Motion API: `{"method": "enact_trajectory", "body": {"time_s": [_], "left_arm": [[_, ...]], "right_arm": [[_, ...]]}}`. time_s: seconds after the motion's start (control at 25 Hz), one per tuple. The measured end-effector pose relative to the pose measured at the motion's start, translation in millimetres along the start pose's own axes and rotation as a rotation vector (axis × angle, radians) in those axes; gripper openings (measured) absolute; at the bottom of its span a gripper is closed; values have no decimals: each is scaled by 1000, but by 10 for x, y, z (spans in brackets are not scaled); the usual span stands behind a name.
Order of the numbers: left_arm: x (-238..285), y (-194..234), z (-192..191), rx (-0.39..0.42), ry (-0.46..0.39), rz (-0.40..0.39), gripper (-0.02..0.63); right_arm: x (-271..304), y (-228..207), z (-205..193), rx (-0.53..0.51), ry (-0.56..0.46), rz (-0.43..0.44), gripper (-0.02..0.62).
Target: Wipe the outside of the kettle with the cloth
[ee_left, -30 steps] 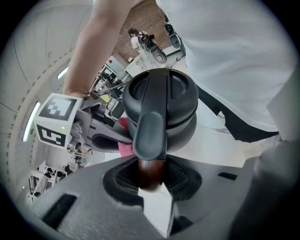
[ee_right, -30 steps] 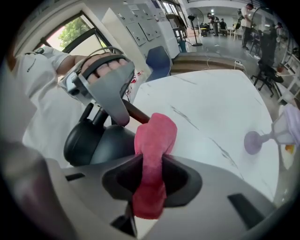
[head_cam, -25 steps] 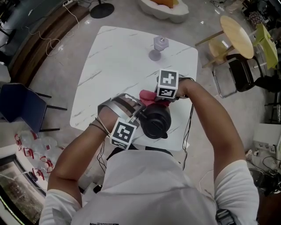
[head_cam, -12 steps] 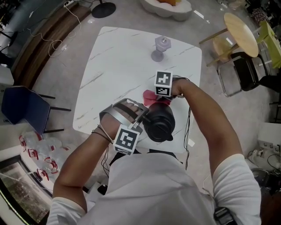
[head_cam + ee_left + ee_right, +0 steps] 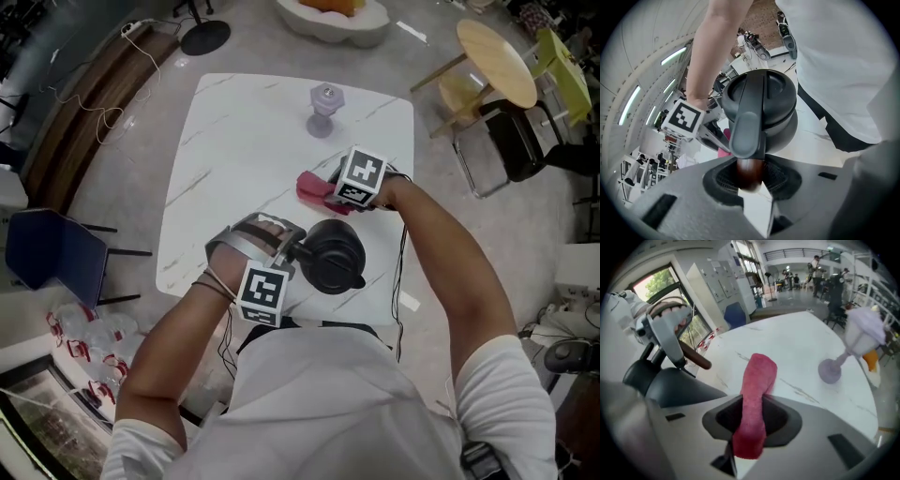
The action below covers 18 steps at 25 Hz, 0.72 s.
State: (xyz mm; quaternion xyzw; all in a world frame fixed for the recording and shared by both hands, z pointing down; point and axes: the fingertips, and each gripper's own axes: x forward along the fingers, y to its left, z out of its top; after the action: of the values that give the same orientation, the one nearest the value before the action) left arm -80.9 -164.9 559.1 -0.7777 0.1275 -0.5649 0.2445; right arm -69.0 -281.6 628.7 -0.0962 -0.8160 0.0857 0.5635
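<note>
Now: both grippers are loaded, cloth is off the kettle.
left gripper [image 5: 751,186]: jaws part-closed, clamped on the brown wood tip of the kettle handle [image 5: 747,133]; points steeply down.
kettle [image 5: 334,253]: dark, lidded, at 1 o'clock of the left gripper in head view. It is near the front edge of the table [image 5: 234,141], about its 5 o'clock. Resting or lifted, can't tell.
right gripper [image 5: 749,430]: jaws pinched on the cloth [image 5: 757,378]. Near end is bunched between the jaws, the rest sticks out forward over the table.
cloth vs kettle: cloth at 11 o'clock of the kettle in head view, apart, no contact. Kettle body sits at 9 o'clock in the right gripper view.
goblet [image 5: 323,105]: pale purple, stemmed, upright, 12 o'clock of the kettle, well apart.
kettle handling (judgement): rigid, with a smooth shell that is probably slick. It has some weight; contents unknown. A hold at the handle tip makes a long lever, so the body may twist under wiping pressure. A hold nearer the body would be steadier.
cloth handling (judgement): soft, limp, light. The free end flops, so it needs pressing flat on the wall. The pinch looks secure.
step (judgement): no wiping contact; cloth must come to the kettle's side wall.
risk (judgement): kettle is close to the table edge, so a push toward 6 o'clock could slide it off.
</note>
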Motion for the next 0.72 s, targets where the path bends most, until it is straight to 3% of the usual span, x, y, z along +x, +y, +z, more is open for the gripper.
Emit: {"method": "enact_trajectory", "body": {"time_s": [0.16,0.32,0.52,0.72], "left_arm": [[51,-3,-52,-61,8,-37,106],[114,22,-111,-120,14,-69,107],[156,39,-134,-183,8,-124,108],[214,79,-134,-212,15,-169,108]], "right_arm": [[-424,-123,-25,140,-209,-173,114],[-717,-177,-371,325,-327,-355,114],[-770,122,-943,545,-420,-401,114],[-757,555,-1243,651,-485,-418,114]]}}
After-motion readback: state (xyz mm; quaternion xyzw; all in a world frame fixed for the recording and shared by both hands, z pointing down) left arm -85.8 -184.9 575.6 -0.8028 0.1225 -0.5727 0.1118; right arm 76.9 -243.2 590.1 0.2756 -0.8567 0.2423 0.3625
